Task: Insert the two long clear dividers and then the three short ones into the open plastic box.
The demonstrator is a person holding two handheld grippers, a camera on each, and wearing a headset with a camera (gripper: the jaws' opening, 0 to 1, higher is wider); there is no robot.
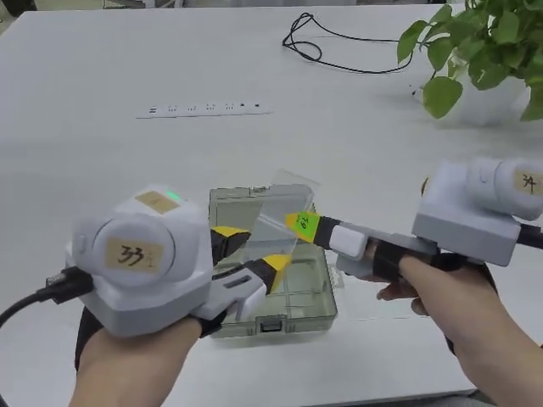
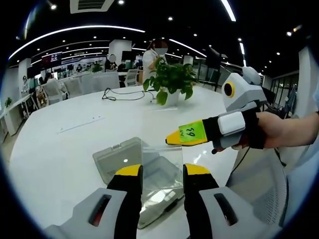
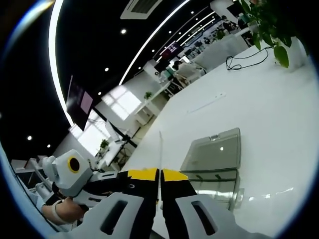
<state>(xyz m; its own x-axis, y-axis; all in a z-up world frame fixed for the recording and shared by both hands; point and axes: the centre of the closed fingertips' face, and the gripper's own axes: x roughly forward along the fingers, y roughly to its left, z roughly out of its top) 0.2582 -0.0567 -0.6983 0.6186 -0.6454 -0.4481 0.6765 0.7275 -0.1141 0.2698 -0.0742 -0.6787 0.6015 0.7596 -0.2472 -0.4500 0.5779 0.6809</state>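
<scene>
The clear plastic box (image 1: pixel 310 295) lies open near the table's front edge, its lid (image 1: pixel 241 203) folded back flat. My right gripper (image 1: pixel 299 225) comes in from the right and is shut on a clear divider (image 1: pixel 273 222), held upright over the box. In the right gripper view, that divider (image 3: pixel 160 144) rises edge-on from the closed jaws (image 3: pixel 159 174), with the box (image 3: pixel 214 174) beyond. My left gripper (image 1: pixel 253 248) is open, its yellow-tipped fingers straddling the box's near left part. The left gripper view shows its own jaws (image 2: pixel 163 172) apart, the divider (image 2: pixel 159 154) and the right gripper (image 2: pixel 174 138) ahead.
A white power strip (image 1: pixel 204 108) lies mid-table. A black cable (image 1: pixel 322 47) loops at the back. A potted green plant (image 1: pixel 484 42) stands at the back right. The table's front edge runs just below the box.
</scene>
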